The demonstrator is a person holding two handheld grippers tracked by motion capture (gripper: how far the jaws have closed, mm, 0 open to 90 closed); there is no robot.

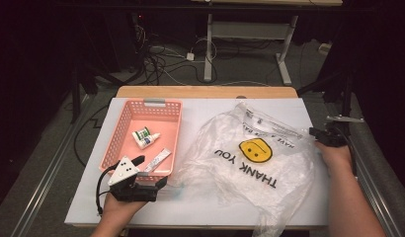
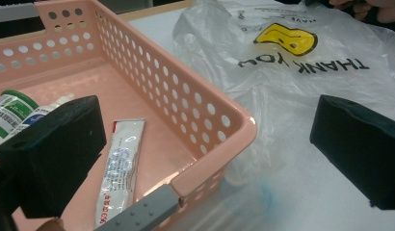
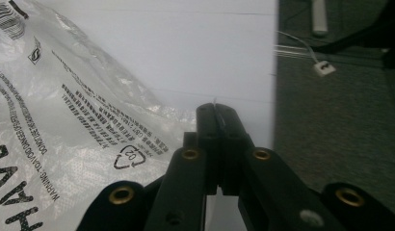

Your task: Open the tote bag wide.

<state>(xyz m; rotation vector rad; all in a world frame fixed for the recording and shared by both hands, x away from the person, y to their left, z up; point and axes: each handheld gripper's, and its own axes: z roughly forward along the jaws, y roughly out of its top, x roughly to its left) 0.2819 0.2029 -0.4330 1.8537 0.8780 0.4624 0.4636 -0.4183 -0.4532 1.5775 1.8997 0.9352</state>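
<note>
One bag [image 3: 89,120] edge seemingly pinched in right hand-held gripper [image 3: 218,113].

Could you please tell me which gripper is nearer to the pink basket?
The left. The left gripper sits open at the near corner of the pink basket; the right gripper is shut on the plastic bag edge across the table.

The left claw [image 2: 205,159] hides part of the bottles [image 2: 15,113]; their labels stay unreadable.
</note>
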